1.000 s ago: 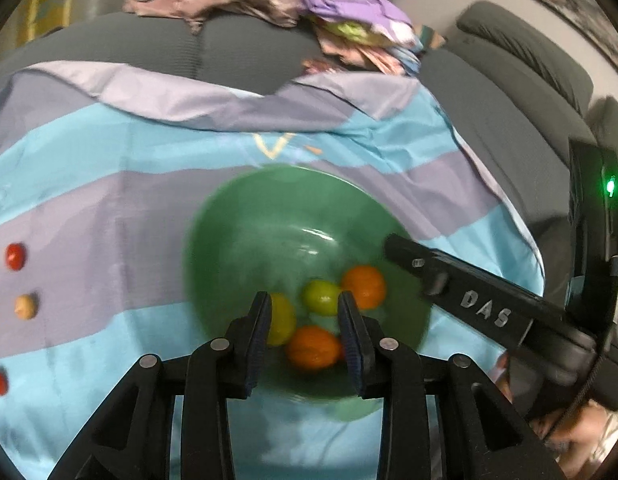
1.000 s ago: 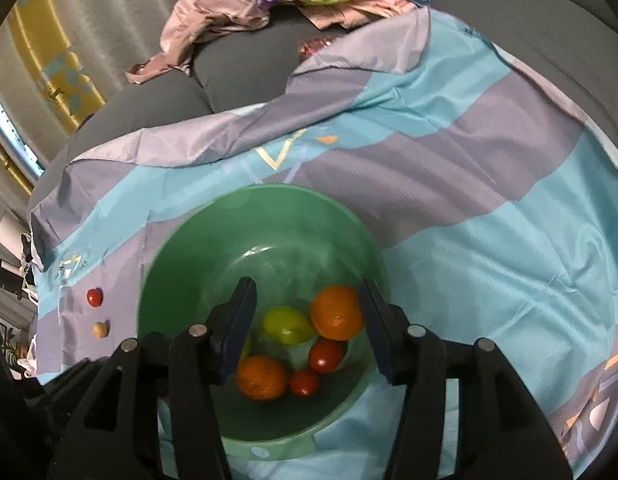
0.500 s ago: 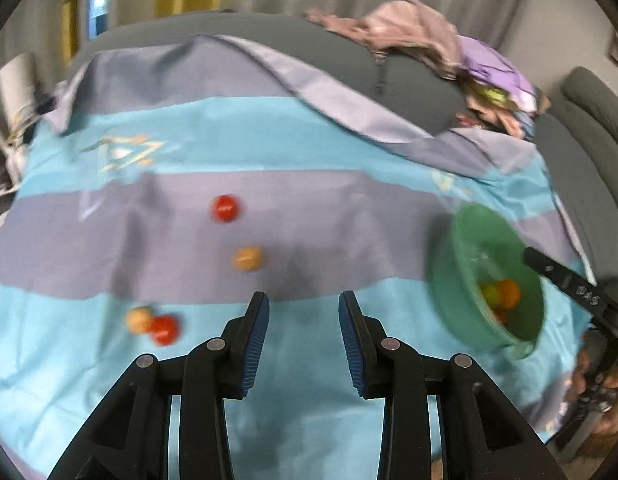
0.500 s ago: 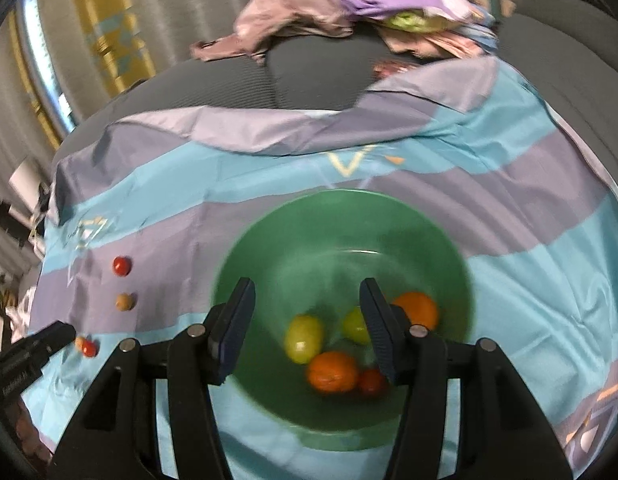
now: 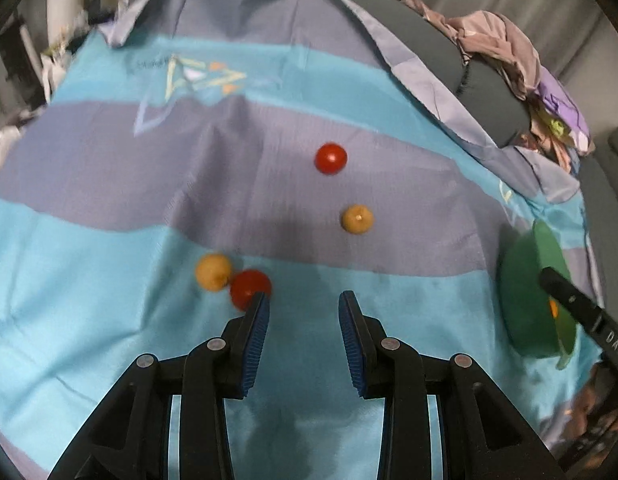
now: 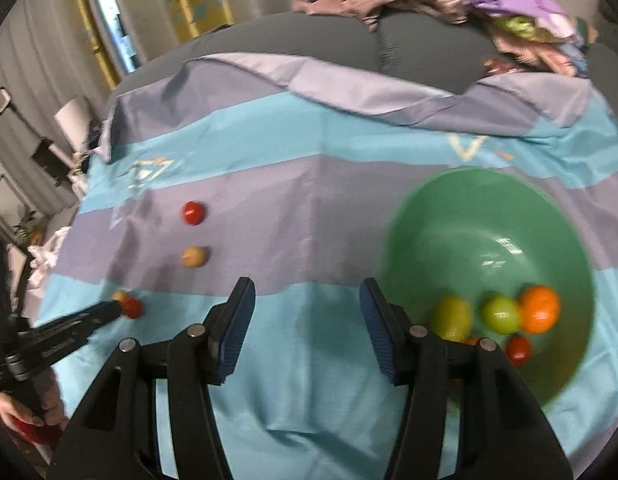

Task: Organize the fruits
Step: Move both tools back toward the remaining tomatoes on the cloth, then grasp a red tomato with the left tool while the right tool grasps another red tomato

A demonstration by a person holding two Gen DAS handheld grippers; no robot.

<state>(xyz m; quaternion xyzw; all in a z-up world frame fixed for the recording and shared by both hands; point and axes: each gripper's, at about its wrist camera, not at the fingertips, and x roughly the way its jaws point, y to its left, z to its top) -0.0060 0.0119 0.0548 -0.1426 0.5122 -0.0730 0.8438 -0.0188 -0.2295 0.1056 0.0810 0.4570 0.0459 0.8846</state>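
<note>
A: Left hand-held gripper [image 5: 303, 302]?
B: Jaws apart, empty; small round red fruit [image 5: 249, 288] beside its left pad.
A: Right hand-held gripper [image 6: 307, 290]?
B: Parted, empty. Green plastic bowl [image 6: 489, 216] of fruit at right.

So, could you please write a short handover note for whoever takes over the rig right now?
Left gripper: open, empty, over the cloth beside the near red fruit.
Right gripper: open, empty, over the cloth just left of the green bowl.
Done: the bowl holds an orange, two green fruits and a small red one; another orange-coloured fruit sits partly hidden behind the right finger.
Left: four loose fruits on the blue and grey cloth: far red, far yellow, near yellow and the near red.
</note>
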